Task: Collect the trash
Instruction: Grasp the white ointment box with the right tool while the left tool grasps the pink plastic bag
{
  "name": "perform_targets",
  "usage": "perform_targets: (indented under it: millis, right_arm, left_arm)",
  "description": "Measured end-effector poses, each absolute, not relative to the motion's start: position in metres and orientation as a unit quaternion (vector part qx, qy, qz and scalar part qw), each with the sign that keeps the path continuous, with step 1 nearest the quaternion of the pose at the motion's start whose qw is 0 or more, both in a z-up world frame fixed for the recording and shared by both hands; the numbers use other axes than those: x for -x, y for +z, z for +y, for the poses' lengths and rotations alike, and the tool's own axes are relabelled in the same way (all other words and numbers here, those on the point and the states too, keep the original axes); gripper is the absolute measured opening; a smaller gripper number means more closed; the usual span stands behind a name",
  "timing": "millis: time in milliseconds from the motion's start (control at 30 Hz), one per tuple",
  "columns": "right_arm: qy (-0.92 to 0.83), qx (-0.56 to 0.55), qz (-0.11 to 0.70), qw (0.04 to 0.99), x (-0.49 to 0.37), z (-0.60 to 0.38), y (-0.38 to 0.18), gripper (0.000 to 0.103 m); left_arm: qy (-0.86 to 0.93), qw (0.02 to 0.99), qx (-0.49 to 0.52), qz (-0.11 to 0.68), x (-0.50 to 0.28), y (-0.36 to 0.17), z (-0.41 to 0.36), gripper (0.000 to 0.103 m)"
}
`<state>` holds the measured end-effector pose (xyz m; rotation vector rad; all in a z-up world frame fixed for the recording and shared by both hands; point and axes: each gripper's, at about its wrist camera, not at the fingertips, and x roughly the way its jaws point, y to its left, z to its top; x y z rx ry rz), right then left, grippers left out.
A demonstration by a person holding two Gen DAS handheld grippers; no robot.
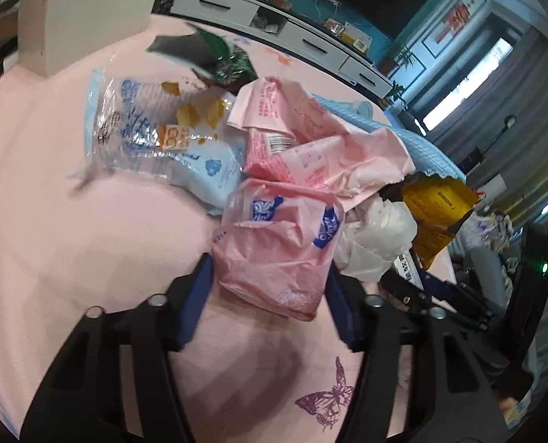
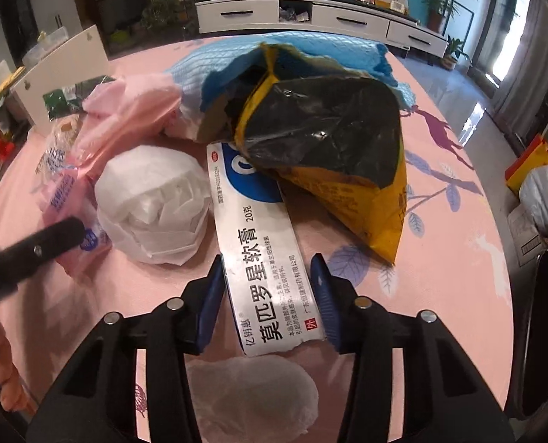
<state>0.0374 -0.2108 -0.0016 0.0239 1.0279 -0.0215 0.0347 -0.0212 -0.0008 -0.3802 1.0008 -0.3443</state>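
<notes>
Trash heap lies on the pink tabletop (image 1: 71, 221). Left tongs (image 1: 270, 295) straddle a crumpled pink bag (image 1: 274, 251) at the near edge of the heap; both blue pads touch its sides, so gripping it. Right tongs (image 2: 270, 295) straddle a white ointment box (image 2: 263, 254) lying flat; left pad touches the box edge, right pad just beside it with a thin gap, so contact on that side is unclear. The box's far end is tucked under a yellow-black bag (image 2: 333, 140). White tissue wad (image 2: 152, 203) sits just left of the box, touching it. Behind: blue mesh cloth (image 2: 215, 62), pink wrappers (image 1: 311, 140), clear blue-print bag (image 1: 144, 129), green wrapper (image 1: 215, 55). Another white wad (image 2: 252, 395) sits under the right tongs. White cabinet (image 2: 348, 18) stands beyond the tabletop.
</notes>
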Motion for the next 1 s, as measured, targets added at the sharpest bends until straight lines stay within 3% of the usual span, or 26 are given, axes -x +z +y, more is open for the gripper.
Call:
perform_targets:
  millis: [233, 467, 1000]
  right_arm:
    - [0.007, -0.024, 0.487, 0.873, -0.022, -0.209, 0.007, 0.046]
    - [0.035, -0.060, 0.460, 0.885, -0.002, -0.215, 0.033, 0.038]
    - [0.082, -0.093, 0.429, 0.895, 0.015, -0.206, 0.060, 0.037]
  left_arm:
    - [-0.147, 0.845, 0.193, 0.476, -0.020, 0.005, -0.016, 0.048]
    - [-0.137, 0.866, 0.158, 0.455, 0.006, 0.038, -0.011, 0.049]
    - [-0.155, 0.893, 0.137, 0.398, 0.043, 0.096, 0.005, 0.051]
